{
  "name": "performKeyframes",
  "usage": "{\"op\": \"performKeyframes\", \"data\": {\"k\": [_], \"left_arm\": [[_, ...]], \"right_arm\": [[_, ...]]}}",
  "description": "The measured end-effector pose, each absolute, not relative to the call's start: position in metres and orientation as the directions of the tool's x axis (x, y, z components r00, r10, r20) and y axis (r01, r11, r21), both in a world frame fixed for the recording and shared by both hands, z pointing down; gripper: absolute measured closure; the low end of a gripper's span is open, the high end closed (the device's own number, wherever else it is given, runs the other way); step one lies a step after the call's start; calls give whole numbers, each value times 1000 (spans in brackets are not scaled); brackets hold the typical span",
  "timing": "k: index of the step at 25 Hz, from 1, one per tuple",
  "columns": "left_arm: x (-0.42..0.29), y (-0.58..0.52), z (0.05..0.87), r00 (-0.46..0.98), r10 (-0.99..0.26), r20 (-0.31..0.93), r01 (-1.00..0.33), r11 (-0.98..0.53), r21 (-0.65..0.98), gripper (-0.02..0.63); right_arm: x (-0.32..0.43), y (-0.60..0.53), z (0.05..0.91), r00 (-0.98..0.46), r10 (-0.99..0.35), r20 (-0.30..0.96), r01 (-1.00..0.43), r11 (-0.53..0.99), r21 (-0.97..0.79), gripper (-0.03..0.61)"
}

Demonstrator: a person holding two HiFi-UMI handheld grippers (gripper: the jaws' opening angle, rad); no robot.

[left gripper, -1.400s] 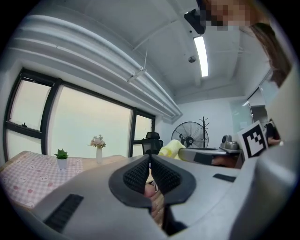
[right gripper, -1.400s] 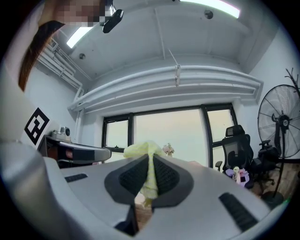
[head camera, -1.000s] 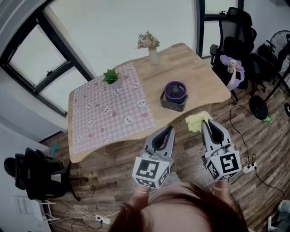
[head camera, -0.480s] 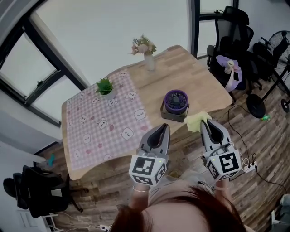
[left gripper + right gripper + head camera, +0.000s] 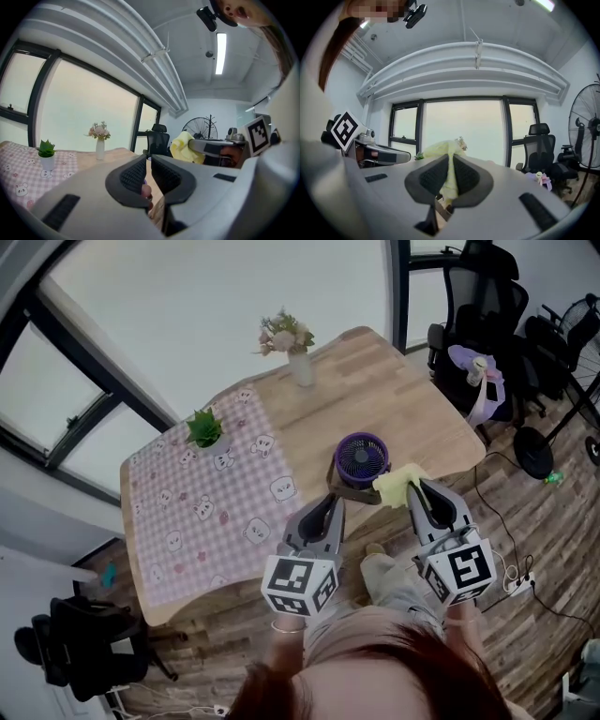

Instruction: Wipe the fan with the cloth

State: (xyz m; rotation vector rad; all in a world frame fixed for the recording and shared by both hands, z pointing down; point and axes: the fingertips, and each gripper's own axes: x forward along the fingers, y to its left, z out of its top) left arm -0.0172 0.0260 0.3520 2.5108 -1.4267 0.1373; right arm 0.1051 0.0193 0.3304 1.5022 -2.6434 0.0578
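We see the small purple fan [image 5: 362, 457] standing on its dark base on the bare wood of the table [image 5: 412, 399], near the front edge and just right of the pink checked tablecloth [image 5: 187, 521]. The yellow cloth [image 5: 396, 484] hangs in the air right beside the fan's near right side. From the head view we cannot tell whether the two touch.

Our right gripper [image 5: 418, 489] has its jaws pinching the cloth. In the right gripper view the yellow fabric [image 5: 440, 149] bunches above the tips and a fold runs down between the pads. Our left gripper [image 5: 330, 506] is held level beside it, a little to the left, in front of the table's edge. Its jaws are pressed together with nothing between them [image 5: 149, 161], and from there we see the cloth [image 5: 183, 146] in the other gripper's tips.

Further out on the tablecloth stands a small potted plant [image 5: 205, 430]. A white vase of flowers [image 5: 298, 357] sits on the wood at the far edge. Black office chairs [image 5: 478, 296] stand beyond the table's right end, on the plank floor [image 5: 216, 615]
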Motion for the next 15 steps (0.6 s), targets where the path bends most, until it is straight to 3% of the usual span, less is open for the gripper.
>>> {"op": "performKeyframes", "data": {"k": [15], "left_arm": [[-23,-61,422,445,-825,348,-892,-376,250,595]], "right_arm": [[87,-91,372,-635,-740,221,-752,658,42,554]]}}
